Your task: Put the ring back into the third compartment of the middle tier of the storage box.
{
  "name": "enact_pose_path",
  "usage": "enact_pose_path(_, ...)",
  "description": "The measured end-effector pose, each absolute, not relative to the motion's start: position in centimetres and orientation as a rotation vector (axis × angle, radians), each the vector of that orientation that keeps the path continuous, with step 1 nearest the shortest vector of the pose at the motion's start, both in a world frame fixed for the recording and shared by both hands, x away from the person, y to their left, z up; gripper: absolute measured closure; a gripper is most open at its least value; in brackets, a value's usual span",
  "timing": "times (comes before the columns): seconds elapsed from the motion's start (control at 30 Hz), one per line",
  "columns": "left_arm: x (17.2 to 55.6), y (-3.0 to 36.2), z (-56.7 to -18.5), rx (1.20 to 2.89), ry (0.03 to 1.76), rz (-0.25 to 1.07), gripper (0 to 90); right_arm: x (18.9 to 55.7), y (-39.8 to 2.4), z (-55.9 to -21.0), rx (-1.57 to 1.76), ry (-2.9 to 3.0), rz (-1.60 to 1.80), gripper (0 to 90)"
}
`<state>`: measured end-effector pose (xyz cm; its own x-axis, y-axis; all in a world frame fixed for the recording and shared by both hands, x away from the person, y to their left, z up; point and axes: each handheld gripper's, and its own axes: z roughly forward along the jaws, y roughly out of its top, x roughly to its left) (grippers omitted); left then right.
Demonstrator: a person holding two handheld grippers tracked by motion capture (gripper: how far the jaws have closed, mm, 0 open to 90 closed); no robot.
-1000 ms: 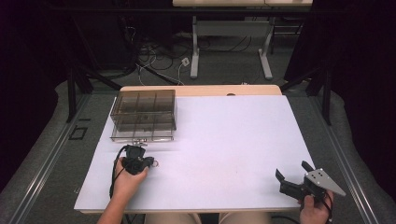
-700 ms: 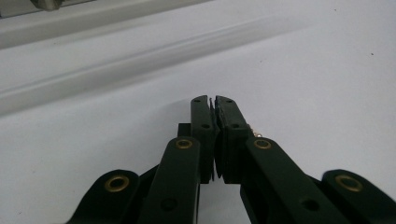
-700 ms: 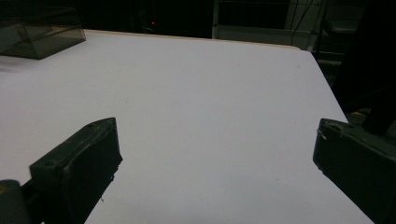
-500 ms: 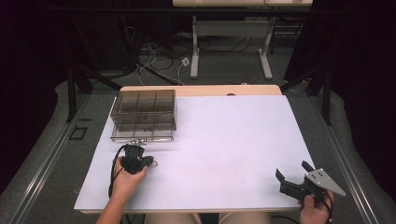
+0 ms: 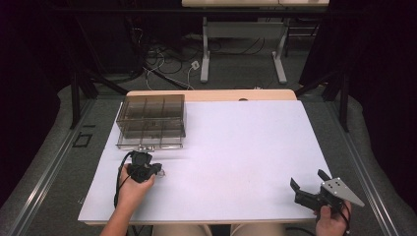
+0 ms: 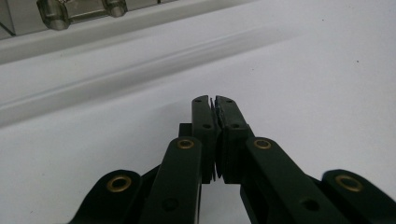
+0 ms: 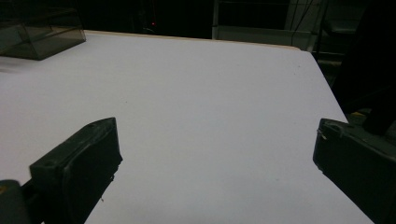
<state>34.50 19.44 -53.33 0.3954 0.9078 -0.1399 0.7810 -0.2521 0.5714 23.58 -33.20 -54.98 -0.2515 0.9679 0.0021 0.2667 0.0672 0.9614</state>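
Observation:
My left gripper point(image 5: 157, 170) lies low on the white table sheet point(image 5: 246, 142), just in front of a smoky clear compartment box point(image 5: 151, 120). In the left gripper view its jaws point(image 6: 215, 100) are pressed together over the sheet, and I make out nothing between the pads. The box's front edge and latches point(image 6: 56, 9) show beyond it. My right gripper point(image 5: 308, 178) is at the table's near right corner, held in a hand, with a grey plate on top. Its jaws point(image 7: 217, 140) stand wide apart with bare sheet between them.
The box point(image 7: 37, 28) sits at the far left of the sheet. A wooden table edge point(image 5: 211, 94) runs along the back. Beyond it are desk legs and cables point(image 5: 167, 64) on the floor. Black curtains hang on both sides.

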Motion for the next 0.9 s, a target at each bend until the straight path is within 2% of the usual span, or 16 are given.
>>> enact_pose_path(0.9, 34.7, 18.7, -52.1, 2.100, 1.408, 0.316, 87.8, 23.5, -33.2, -55.0, 1.271, 1.621, 1.223, 0.4)
